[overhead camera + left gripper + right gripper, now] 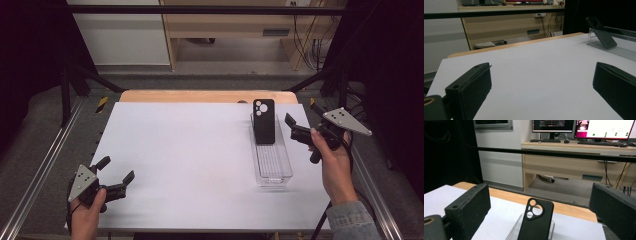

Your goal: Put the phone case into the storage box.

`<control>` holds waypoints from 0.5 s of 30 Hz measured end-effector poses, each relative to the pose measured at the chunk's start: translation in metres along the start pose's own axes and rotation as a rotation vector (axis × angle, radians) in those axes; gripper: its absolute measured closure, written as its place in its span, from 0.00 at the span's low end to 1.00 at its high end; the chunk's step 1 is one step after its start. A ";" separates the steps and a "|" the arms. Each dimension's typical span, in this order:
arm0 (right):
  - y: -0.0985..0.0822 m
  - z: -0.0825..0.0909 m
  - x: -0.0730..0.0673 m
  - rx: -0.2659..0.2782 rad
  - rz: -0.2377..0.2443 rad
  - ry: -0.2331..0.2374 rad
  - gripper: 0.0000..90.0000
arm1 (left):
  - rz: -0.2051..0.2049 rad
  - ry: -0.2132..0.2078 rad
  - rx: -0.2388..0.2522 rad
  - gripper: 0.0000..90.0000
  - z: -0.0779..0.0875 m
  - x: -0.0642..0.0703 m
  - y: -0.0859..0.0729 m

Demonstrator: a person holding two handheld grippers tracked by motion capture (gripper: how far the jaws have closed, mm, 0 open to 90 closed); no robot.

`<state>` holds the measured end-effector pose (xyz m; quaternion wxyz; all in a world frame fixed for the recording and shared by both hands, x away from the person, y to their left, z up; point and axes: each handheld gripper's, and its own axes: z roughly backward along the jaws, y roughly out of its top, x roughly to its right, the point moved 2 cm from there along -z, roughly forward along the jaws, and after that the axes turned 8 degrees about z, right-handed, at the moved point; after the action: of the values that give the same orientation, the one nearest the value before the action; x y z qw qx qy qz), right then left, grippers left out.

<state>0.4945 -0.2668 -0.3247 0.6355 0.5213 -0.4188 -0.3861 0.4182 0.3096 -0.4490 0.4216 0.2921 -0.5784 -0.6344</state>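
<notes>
Black phone case [263,121] with camera cutouts, leaning upright in clear tray [274,171]

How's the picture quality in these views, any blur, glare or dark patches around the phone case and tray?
High view: even light on the white table, dark at both side edges, phone case sharp, faint sheen on the clear tray. Left gripper view: the near jaws look soft, and the case stands against black background. Right gripper view: case fairly crisp, the monitors behind are bright.
</notes>
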 end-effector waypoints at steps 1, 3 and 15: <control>0.000 0.001 0.000 0.001 -0.001 0.002 0.05 | 0.000 0.000 0.000 0.02 0.000 0.000 0.000; -0.001 0.003 0.001 0.001 0.002 0.002 0.04 | 0.000 -0.003 0.001 0.02 0.000 0.000 0.000; -0.009 0.015 0.006 0.005 0.004 -0.001 0.05 | 0.027 -0.018 0.018 0.02 0.004 0.000 0.002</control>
<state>0.4817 -0.2788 -0.3315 0.6347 0.5218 -0.4210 -0.3842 0.4156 0.3117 -0.4464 0.4223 0.2823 -0.5919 -0.6258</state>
